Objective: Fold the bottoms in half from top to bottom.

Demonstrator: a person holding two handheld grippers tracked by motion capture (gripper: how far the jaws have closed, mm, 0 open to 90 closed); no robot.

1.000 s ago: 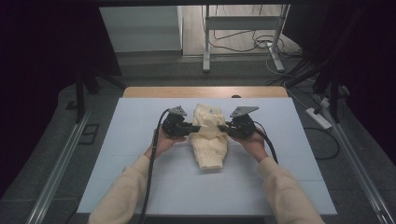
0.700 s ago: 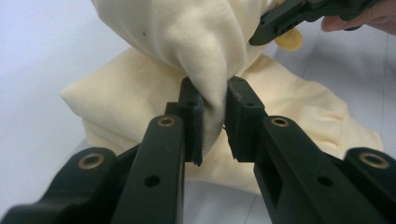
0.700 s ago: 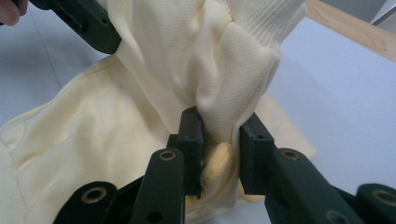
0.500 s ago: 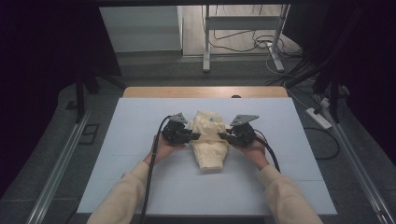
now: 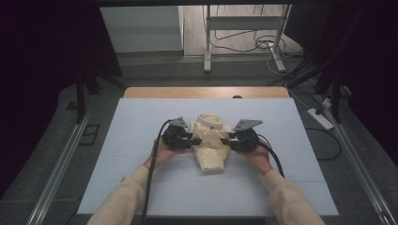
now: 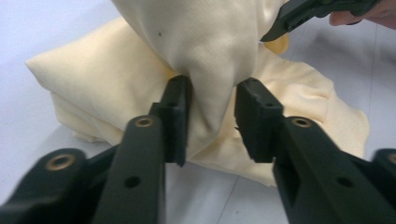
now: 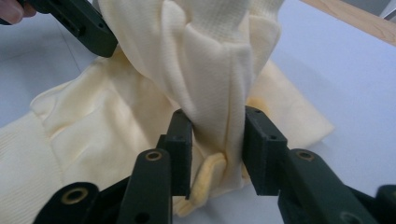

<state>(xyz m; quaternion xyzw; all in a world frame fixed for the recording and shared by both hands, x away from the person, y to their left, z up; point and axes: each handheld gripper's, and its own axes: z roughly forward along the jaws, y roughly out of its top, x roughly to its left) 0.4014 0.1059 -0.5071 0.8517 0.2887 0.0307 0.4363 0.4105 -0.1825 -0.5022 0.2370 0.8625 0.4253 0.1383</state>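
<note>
A table point(image 5: 141, 140) with a pale blue-white top spans the middle of the high view, with a wooden edge point(image 5: 206, 92) showing along its far side. A folded cream garment point(image 5: 211, 147), possibly a sweater, lies directly on it near the frame's centre, partly bunched upward.

Pale yellow sleeves point(image 5: 123, 202), black grippers, brass-ringed screw holes, grey three-cornered plates, black cables

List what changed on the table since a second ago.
Both tongs, left and right, have just been opening, loosening on the cream garment, though a fold of cloth is between each pair of jaws. In the high view the garment's raised top has sunk a little lower. The hands flank the garment as before, and its lower folded part lies in the same place on the mat.
</note>
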